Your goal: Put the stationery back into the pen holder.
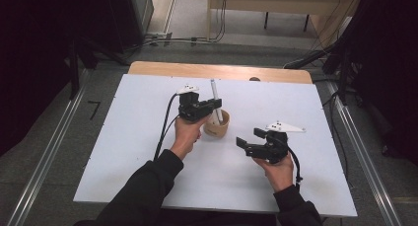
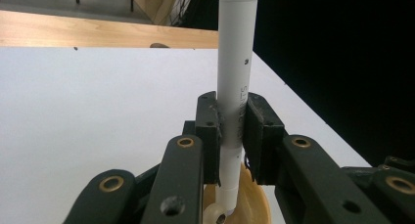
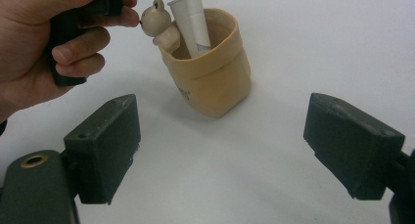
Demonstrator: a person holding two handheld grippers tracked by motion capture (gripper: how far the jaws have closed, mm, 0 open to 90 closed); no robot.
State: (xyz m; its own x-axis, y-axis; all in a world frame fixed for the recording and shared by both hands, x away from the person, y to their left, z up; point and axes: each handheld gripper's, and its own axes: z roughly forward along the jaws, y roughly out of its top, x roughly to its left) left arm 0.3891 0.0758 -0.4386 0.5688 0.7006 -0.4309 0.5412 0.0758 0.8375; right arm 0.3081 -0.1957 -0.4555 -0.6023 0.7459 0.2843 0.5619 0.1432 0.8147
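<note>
A tan pouch-like cup (image 1: 217, 125) stands near the middle of the white table (image 1: 138, 137). My left gripper (image 1: 216, 104) is shut on a white pen (image 1: 214, 92) that stands upright with its lower end inside the cup. In the left gripper view the jaws (image 2: 231, 121) clamp the pen (image 2: 236, 53) just above the cup (image 2: 252, 204). My right gripper (image 1: 249, 138) hovers open to the right of the cup. Its view looks between its wide-apart jaws (image 3: 220, 145) at the cup (image 3: 215, 82), the pen (image 3: 195, 13), a second white tube (image 3: 182, 26) and a small bear figure (image 3: 157, 21) on the rim.
A wooden strip (image 1: 217, 70) borders the table's far edge. Beyond it lie floor cables (image 1: 162, 38) and a wooden desk (image 1: 276, 1). Metal rails (image 1: 44, 157) run along both sides of the table. The hand (image 3: 44, 43) holding the left gripper is beside the cup.
</note>
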